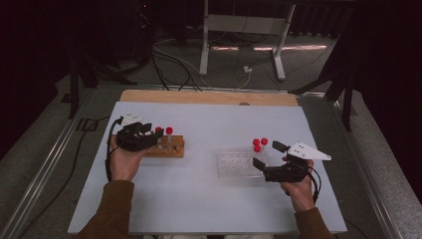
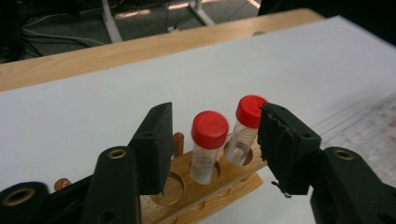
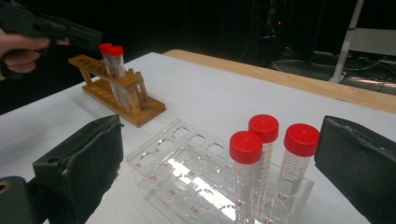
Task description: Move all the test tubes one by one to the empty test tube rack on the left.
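i'm moving red-capped tubes from the clear plastic rack (image 1: 234, 163) to the wooden rack (image 1: 169, 147), which is my landmark. my left gripper (image 2: 212, 140) sits just over the wooden rack with its jaws parted and nothing pressed between them; the nearer red-capped tube (image 2: 208, 145) stands upright in its hole between the jaws, free of both pads, and a second tube (image 2: 246, 128) stands in the next hole beside it. so i judge this step to be the release of a tube just seated.

well to the right of the wooden rack, my right gripper (image 3: 219, 168) waits with jaws wide apart, the three tubes (image 3: 266, 158) in the clear rack standing ahead of it, ungripped.

next i should lift the left gripper straight up clear of the caps, then close the right one on one of the three.
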`<state>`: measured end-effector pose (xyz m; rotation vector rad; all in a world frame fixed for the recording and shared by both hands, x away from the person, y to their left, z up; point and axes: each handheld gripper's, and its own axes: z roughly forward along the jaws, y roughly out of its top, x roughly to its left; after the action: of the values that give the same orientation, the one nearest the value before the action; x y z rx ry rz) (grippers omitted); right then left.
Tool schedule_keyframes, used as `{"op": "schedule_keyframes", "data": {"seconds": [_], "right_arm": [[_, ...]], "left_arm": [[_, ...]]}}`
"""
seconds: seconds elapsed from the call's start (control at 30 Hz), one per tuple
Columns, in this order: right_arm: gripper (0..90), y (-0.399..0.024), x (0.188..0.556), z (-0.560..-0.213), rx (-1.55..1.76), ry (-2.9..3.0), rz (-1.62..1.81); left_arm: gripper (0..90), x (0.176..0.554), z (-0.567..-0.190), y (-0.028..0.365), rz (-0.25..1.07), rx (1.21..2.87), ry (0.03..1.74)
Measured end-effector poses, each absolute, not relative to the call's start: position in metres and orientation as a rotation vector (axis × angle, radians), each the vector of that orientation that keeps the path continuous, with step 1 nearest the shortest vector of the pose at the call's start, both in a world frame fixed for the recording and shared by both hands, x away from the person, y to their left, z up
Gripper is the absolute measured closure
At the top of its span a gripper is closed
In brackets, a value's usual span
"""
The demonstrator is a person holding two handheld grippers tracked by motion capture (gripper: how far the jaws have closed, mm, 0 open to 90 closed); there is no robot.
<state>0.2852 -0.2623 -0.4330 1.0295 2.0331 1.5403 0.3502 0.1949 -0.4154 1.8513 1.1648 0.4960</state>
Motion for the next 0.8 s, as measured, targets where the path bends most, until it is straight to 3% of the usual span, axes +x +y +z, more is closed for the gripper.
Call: {"op": "schedule_keyframes", "data": {"seconds": [0.33,0.53,0.8], "right_arm": [[6.5,-0.259,0.289,-0.443,1.047,2.054,1.460],[19.0,-0.257,0.291,-0.448,1.048,2.057,1.426],[40.1,-0.255,0.294,-0.456,1.046,2.071,1.372]], "left_arm": [[16.6,0.329,-0.406,0.202,0.509,1.727,1.135],[2.2,0.316,-0.407,0.199,0.513,1.719,1.109],[0.6,0.300,-0.415,0.188,0.499,1.743,1.054]]}}
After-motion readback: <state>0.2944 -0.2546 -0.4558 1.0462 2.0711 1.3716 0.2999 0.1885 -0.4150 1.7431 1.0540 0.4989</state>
